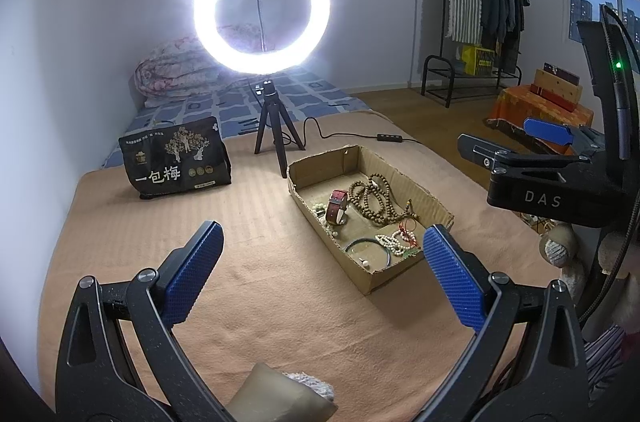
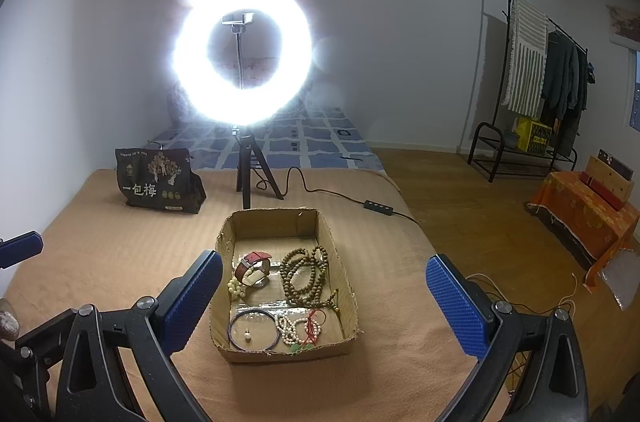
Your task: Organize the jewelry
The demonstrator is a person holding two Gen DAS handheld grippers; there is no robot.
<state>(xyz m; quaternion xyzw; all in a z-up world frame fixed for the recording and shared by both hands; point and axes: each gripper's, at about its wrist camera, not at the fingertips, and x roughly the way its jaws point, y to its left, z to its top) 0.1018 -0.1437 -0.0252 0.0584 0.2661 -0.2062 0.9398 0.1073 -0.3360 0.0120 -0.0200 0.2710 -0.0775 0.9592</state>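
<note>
A shallow cardboard box (image 1: 434,208) (image 2: 226,236) stands on the tan bed cover. In it lie a red-strapped watch (image 1: 337,206) (image 2: 253,264), long brown bead strands (image 1: 370,200) (image 2: 304,274), a white bead bracelet (image 1: 394,242) (image 2: 294,330), a dark thin bangle (image 1: 358,243) (image 2: 234,326) and a small pearl piece (image 2: 247,335). My left gripper (image 1: 322,270) is open and empty, hovering near the box's front left. My right gripper (image 2: 324,302) is open and empty above the box's near end; it also shows at the right of the left wrist view (image 1: 552,138).
A lit ring light on a small tripod (image 1: 276,138) (image 2: 250,178) stands behind the box, its cable and switch (image 2: 378,207) trailing right. A black snack bag (image 1: 176,158) (image 2: 158,180) stands at back left. A clothes rack (image 2: 532,82) and an orange-draped stand (image 2: 584,218) are across the floor.
</note>
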